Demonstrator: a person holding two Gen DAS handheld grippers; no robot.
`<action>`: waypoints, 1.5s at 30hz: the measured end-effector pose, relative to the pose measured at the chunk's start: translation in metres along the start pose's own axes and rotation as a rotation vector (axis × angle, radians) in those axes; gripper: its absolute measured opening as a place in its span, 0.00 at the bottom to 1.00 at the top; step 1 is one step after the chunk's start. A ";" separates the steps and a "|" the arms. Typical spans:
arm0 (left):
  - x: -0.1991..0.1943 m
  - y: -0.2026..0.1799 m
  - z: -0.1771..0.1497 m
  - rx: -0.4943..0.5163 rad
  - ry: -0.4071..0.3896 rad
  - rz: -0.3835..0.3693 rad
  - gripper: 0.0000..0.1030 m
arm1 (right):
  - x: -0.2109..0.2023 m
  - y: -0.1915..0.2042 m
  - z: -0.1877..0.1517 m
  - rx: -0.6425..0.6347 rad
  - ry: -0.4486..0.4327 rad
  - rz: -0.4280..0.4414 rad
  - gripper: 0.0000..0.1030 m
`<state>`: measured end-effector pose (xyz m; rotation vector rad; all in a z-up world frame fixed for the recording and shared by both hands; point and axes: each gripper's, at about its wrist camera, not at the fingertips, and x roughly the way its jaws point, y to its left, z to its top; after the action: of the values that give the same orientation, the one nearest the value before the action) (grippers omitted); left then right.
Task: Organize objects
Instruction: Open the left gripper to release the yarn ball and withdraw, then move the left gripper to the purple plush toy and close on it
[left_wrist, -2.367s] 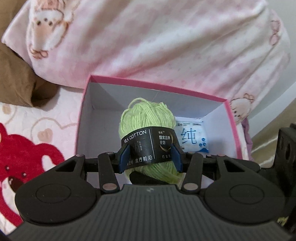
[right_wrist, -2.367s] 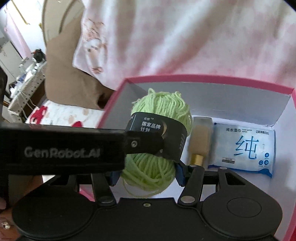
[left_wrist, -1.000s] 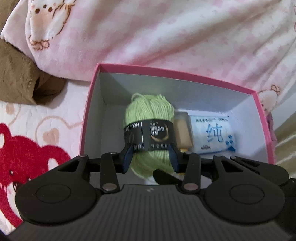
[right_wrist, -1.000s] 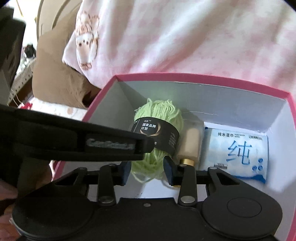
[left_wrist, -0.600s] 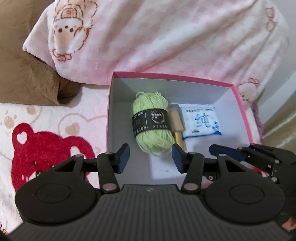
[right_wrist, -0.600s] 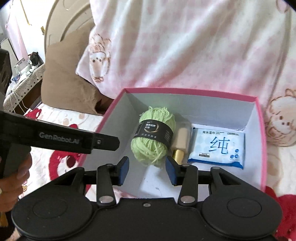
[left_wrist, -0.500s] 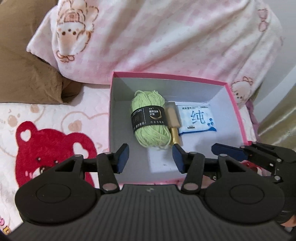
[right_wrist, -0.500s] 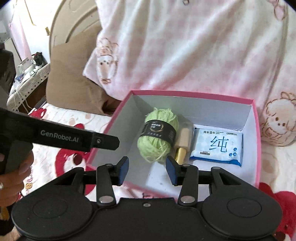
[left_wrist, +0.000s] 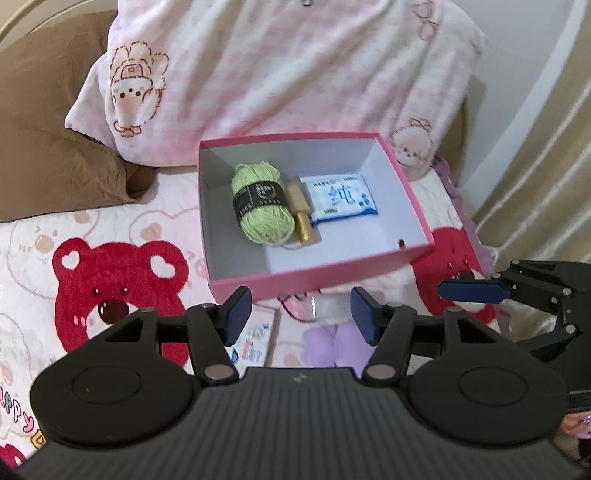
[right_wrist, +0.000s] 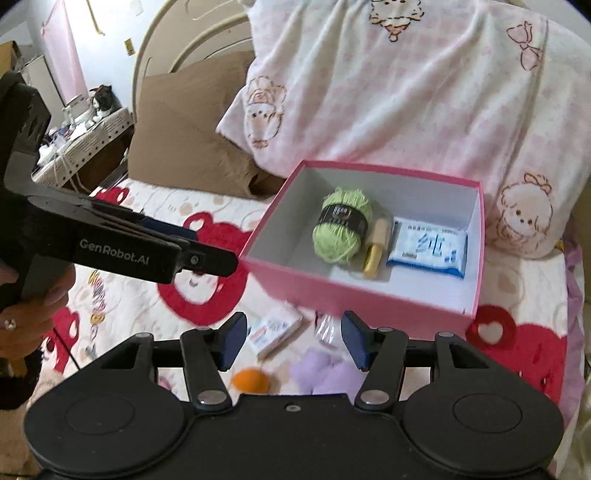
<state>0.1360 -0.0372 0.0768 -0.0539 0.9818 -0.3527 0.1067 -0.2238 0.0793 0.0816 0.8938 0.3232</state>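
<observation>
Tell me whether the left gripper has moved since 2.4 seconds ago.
Yes. The left gripper has released the green yarn and pulled back out of the pink box; its jaws, now open, hang before the box's near wall.

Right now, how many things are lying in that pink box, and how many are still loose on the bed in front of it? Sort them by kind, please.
In the pink box:
Ball of green yarn: 1
Small bottle with a gold cap: 1
Pack of wet wipes: 1
On the bed:
Small printed packet: 1
Clear wrapper: 1
Orange ball: 1
Purple soft thing: 1
Total: 7
</observation>
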 end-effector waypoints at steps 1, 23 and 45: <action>-0.003 -0.001 -0.005 0.002 -0.003 -0.006 0.58 | -0.003 0.002 -0.005 -0.004 0.004 -0.001 0.61; 0.058 -0.003 -0.097 0.010 0.014 -0.094 0.58 | 0.016 0.016 -0.079 -0.008 0.045 0.008 0.74; 0.156 0.014 -0.097 -0.045 0.044 -0.088 0.59 | 0.113 -0.032 -0.121 0.093 0.007 -0.099 0.74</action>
<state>0.1387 -0.0621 -0.1053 -0.1312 1.0327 -0.4133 0.0864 -0.2269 -0.0878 0.1222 0.9163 0.1896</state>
